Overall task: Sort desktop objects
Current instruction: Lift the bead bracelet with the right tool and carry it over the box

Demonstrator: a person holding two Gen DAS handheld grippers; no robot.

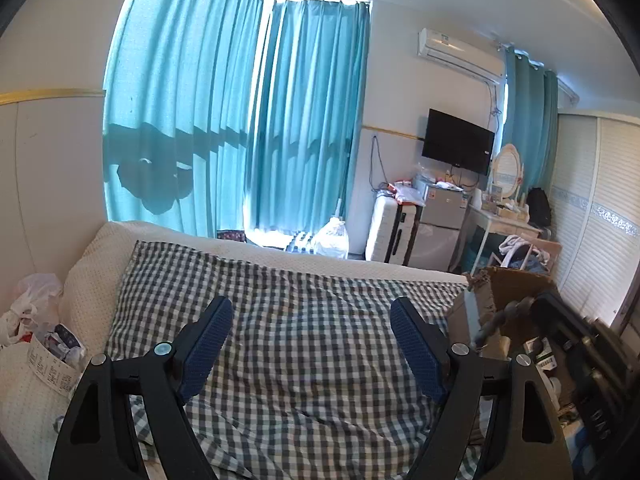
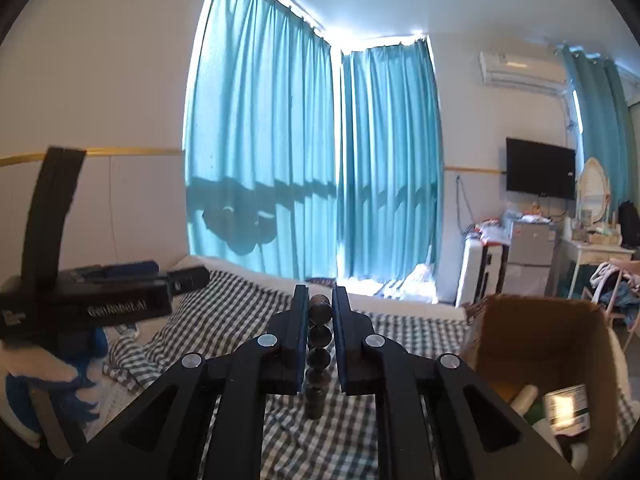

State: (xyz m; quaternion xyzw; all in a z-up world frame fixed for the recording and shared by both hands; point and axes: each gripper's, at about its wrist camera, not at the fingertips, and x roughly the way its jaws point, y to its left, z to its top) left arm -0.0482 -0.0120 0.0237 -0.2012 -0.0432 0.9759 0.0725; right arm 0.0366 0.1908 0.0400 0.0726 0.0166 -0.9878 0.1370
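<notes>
Left gripper (image 1: 310, 320) gapes empty; right gripper (image 2: 320, 312) is clamped, apparently on something beaded.

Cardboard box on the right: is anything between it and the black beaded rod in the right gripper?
Nothing visible. The right gripper is shut on the black beaded rod above the checked blanket; the open brown cardboard box sits just to its right, top unobstructed.

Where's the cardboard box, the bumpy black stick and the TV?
cardboard box (image 2: 536, 332): right wrist view, inner wall.
bumpy black stick (image 2: 319, 336): right wrist view, middle bead.
TV (image 1: 457, 146): left wrist view, screen.
</notes>
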